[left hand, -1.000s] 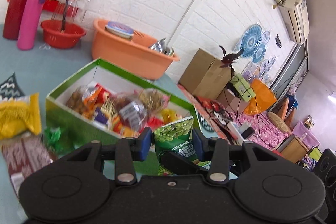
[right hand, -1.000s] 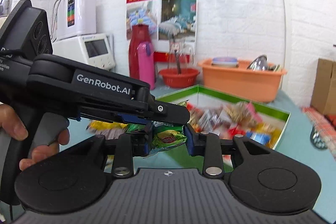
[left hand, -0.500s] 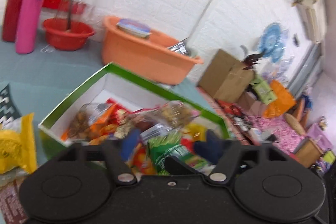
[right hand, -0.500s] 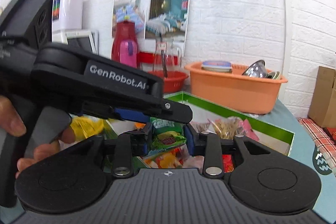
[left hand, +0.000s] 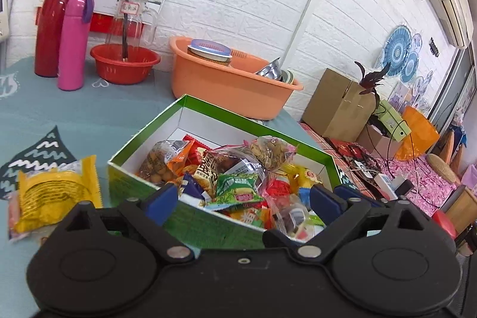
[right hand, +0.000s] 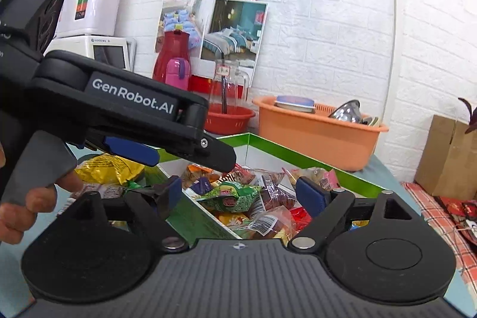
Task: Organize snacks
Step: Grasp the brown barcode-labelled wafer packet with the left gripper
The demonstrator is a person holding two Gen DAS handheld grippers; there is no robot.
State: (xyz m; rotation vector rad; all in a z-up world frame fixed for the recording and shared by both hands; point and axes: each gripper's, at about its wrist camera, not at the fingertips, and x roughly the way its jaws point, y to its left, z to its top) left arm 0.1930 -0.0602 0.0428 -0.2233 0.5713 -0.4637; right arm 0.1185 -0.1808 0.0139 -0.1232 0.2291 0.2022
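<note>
A green-rimmed box (left hand: 256, 121) (right hand: 286, 152) stands on the teal table, heaped with snack packets. A green pea packet (left hand: 238, 189) (right hand: 235, 195) lies loose on top of the heap. My left gripper (left hand: 243, 198) hovers over the box's near wall, open, its blue pads wide apart and touching nothing. My right gripper (right hand: 240, 192) hangs over the box's corner with its jaws opening; the green packet shows between them but lies in the box, free of the pads. In the right wrist view the left gripper's fingers (right hand: 131, 151) reach in from the left above the box.
A yellow packet (left hand: 56, 192) (right hand: 107, 169) and other snacks lie on the table left of the box. Behind it stand an orange basin (left hand: 226, 85), a red bowl (left hand: 125, 64), a pink bottle (left hand: 73, 40) and a red flask (left hand: 56, 17). A person's hand (right hand: 26, 207) grips the left handle.
Both grippers were shut on green snack packets and have opened over the box. The packets have dropped onto the heap inside it.
</note>
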